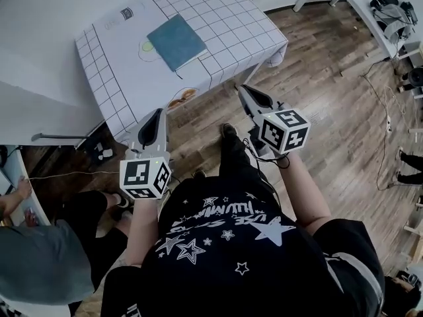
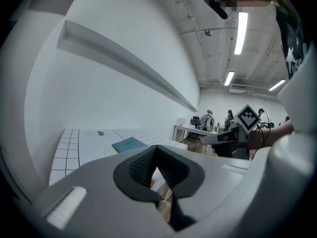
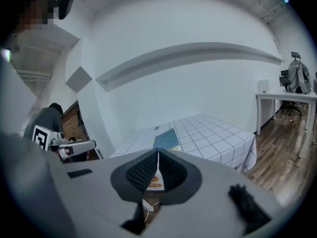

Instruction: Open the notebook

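Note:
A closed teal notebook point(image 1: 175, 41) lies flat on a table covered with a white grid-patterned cloth point(image 1: 225, 18). Both grippers hover over the wooden floor, short of the table's near edge and apart from the notebook. My left gripper point(image 1: 158, 114) is shut with nothing between its pads. My right gripper point(image 1: 242, 88) is also shut and empty. In the left gripper view the notebook point(image 2: 130, 144) shows beyond the shut jaw tips point(image 2: 157, 150), with the right gripper's marker cube point(image 2: 247, 117) to the right. The right gripper view has the notebook point(image 3: 165, 139) straight ahead above its closed tips point(image 3: 158, 154).
The cloth hangs over the table's near edge point(image 1: 198, 88). A person in grey sits low at the left point(image 1: 39, 263). A white desk point(image 1: 370, 5) with chairs stands at the far right, and cables point(image 1: 386, 111) trail over the wooden floor. A white wall lies behind the table.

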Available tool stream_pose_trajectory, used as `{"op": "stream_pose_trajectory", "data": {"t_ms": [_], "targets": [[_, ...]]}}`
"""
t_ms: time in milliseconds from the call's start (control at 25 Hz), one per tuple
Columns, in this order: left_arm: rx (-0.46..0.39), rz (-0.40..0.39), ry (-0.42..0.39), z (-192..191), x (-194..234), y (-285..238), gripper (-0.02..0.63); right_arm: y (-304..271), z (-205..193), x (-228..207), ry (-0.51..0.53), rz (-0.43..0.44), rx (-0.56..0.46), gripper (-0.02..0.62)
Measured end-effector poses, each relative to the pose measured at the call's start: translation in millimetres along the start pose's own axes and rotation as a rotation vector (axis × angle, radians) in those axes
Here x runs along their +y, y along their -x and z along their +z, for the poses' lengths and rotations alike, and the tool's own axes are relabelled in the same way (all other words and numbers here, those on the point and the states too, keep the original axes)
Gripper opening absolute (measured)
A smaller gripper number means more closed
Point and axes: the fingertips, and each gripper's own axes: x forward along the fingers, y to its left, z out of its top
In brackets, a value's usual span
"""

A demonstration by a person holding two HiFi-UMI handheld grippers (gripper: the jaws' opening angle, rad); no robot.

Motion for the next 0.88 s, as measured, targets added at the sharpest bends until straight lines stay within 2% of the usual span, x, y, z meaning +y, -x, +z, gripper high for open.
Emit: {"op": "stream_pose_trajectory", "data": {"t_ms": [240, 400, 480, 600, 720, 880], "targets": [[0.046, 0.064, 0.011, 0, 3, -56, 0.009, -49, 24, -40, 0.008, 0.095, 0.030, 0.017], [0.086, 0.110, -0.038, -3, 0, -100, 0.011, -74, 41, -74, 0.019, 0.142, 0.046, 0.017], [0.088, 0.115, -0.051, -5, -5, -119, 0.052, -84, 45, -89, 0.021, 0.165, 0.055, 0.017], [0.094, 0.123, -0.074, -7, -13, -148, 0.071, -97, 50, -110, 0.026, 0.191, 0.066, 0.017], [0.130, 0.159, -0.137, -11, -17, -175, 0.108, -110, 55, -127, 0.027, 0.226, 0.080, 0.017], [0.209, 0.214, -0.290, -25, -18, -209, 0.180, -124, 55, -143, 0.038, 0.270, 0.103, 0.017]]}}
